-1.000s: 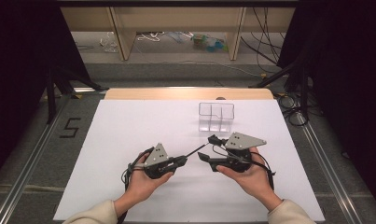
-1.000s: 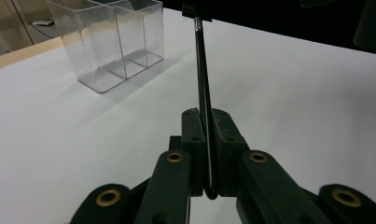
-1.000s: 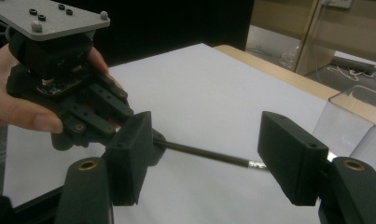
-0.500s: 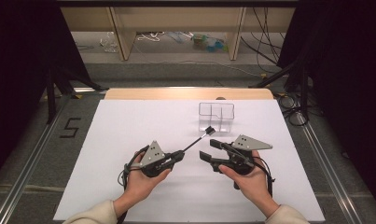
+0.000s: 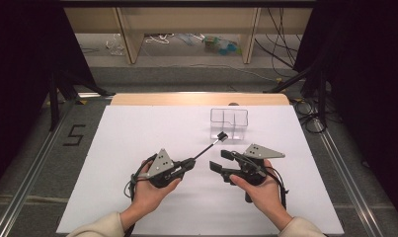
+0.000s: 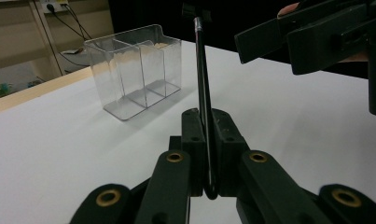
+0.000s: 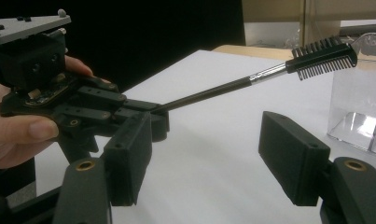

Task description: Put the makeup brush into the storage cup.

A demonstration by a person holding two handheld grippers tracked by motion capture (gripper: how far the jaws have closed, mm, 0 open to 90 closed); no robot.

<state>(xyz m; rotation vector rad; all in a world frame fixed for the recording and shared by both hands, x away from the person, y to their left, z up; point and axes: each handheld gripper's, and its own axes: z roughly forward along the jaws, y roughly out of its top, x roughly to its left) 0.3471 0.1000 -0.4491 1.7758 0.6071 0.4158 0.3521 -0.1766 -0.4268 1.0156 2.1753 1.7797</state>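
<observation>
A thin black brush with a small comb head sticks out of my left gripper, which is shut on the lower end of its handle. The head points up and away toward a clear divided container. In the left gripper view the handle runs upright between the closed jaws of the left gripper. My right gripper hovers just right of the brush, open, with nothing between its fingers. In its own view the right gripper has its jaws wide apart below the handle.
The white table top spreads to the left and toward the front around both hands. The container stands at the back right, near the wooden edge. Dark stands and cables flank the table.
The brush head has swung farther away, toward the clear container. The right gripper has shifted slightly and stays open beside the handle.
</observation>
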